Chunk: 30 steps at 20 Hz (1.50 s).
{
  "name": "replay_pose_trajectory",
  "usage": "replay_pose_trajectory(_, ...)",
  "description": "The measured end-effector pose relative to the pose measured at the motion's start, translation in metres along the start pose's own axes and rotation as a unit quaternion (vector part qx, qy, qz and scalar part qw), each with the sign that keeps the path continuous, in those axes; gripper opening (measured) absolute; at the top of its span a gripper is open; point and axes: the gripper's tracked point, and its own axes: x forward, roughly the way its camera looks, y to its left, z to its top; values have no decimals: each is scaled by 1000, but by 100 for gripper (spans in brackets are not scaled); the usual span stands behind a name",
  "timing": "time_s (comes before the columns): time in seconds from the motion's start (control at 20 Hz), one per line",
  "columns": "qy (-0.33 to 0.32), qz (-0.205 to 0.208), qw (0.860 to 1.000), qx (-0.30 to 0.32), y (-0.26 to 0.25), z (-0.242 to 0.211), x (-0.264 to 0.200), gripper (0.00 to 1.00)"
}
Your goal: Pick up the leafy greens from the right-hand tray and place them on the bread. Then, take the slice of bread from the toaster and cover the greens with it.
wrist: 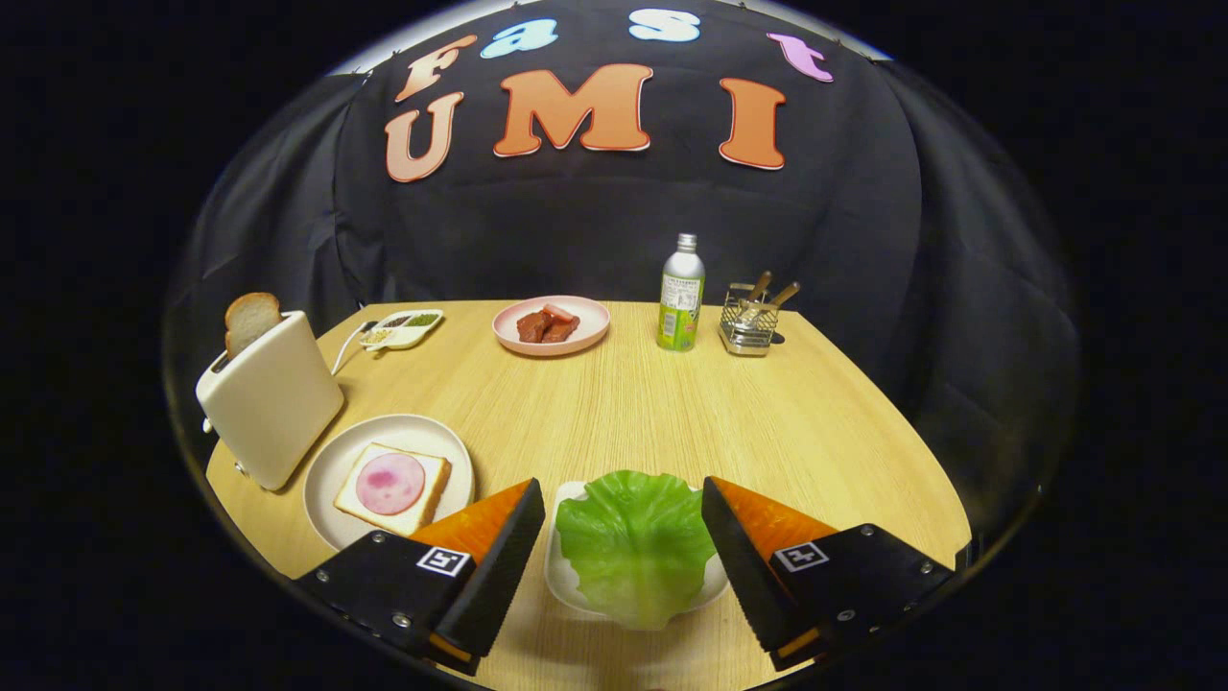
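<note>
Now, gripper view:
Gripper (pixel 624 518): fingers stood wide apart, holding nothing, one on each side of the greens and not touching them.
Greens (pixel 636 542): one lettuce leaf lay between the fingers on a small white tray (pixel 559 576), its near edge hanging over the tray's rim.
Bread (pixel 392 488): a slice topped with a round of ham sat on a white plate (pixel 331 470), just past the left finger.
Toaster (pixel 269 403): beside that plate, a second slice (pixel 251 320) stood up out of its slot.
Far side of the table (pixel 624 403): a pink plate (pixel 552 326) of meat, a bottle (pixel 681 297), a wire caddy (pixel 750 321), a small divided dish (pixel 403 328).
</note>
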Motion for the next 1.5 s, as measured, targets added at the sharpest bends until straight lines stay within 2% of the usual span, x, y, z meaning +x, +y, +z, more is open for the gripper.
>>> replay_pose_trajectory(0.35, 40, 8, 999, 5, -5, -35, 22, 99)
replay_pose_trajectory(1.05, 98, 21, 995, 5, -5, -70, 41, 97)
replay_pose_trajectory(1.15, 105, 16, 994, 8, -6, -73, 42, 92)
replay_pose_trajectory(1.2, 107, 17, 994, 9, -6, -73, 43, 84)
replay_pose_trajectory(1.45, 111, 8, 994, 9, -9, -72, 44, 63)
replay_pose_trajectory(1.5, 112, 5, 994, 10, -9, -72, 44, 56)
